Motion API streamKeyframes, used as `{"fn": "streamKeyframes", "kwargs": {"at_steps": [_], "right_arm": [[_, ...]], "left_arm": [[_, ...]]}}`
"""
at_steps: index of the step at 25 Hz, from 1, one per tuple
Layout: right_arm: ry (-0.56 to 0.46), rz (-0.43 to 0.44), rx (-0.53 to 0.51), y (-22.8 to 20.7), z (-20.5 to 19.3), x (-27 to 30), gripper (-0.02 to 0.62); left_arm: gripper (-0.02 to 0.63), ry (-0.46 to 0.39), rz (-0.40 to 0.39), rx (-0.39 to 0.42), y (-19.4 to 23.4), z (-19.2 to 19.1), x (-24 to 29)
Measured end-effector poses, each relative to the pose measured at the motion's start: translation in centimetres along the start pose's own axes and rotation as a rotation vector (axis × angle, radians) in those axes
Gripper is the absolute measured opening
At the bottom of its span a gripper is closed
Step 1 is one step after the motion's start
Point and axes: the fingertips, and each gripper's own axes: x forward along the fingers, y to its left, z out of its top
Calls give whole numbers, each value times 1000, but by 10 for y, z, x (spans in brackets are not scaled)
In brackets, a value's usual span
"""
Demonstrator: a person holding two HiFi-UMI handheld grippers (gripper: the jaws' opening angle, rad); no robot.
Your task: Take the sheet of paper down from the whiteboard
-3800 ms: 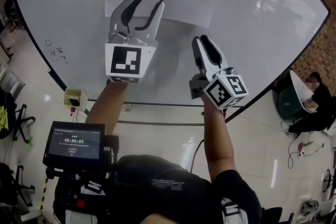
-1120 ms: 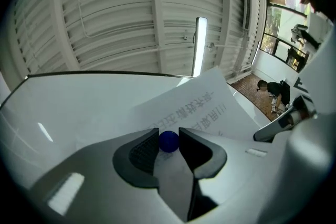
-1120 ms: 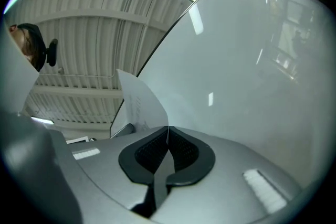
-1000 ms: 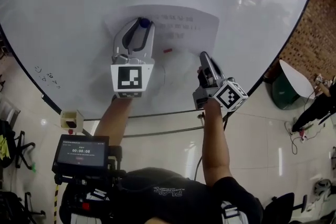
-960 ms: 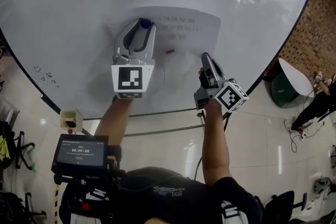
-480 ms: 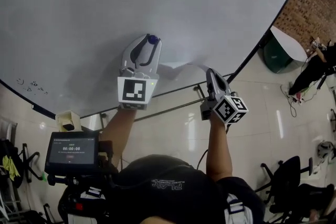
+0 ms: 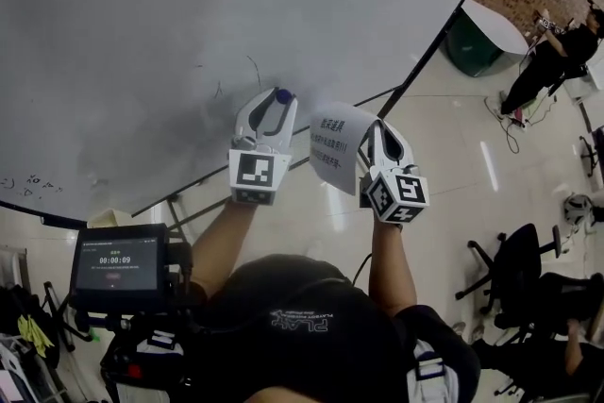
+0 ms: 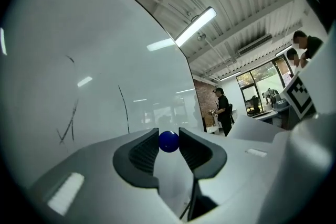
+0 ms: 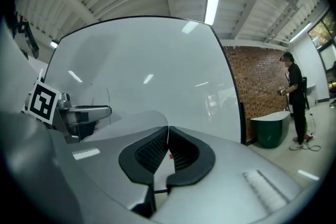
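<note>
Left gripper: your jaws sit half apart, pinching the blue magnet.
Right gripper: your jaws are clamped on the paper.
Paper: off the whiteboard, curling beside your right gripper.
Left to do: little, I judge; the takedown looks finished.

The two bare forearms reach forward side by side, and the grippers are near each other. The left gripper has its jaws partly apart, pinching a small blue magnet at their tips. The right gripper has its jaws closed together on the sheet of paper.
</note>
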Motion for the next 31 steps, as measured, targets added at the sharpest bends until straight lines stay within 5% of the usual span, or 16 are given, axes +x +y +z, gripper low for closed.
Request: {"fn": "streamKeyframes", "kwargs": {"at_steps": [8,31], "right_arm": [[-3,-71,-74,1,6,-11,12],[-14,-76,-175,26,12,5,14]], "left_arm": [[121,10,-25,-11,-13,-4,1],[121,13,-17,13,-6,-13,-2]]}}
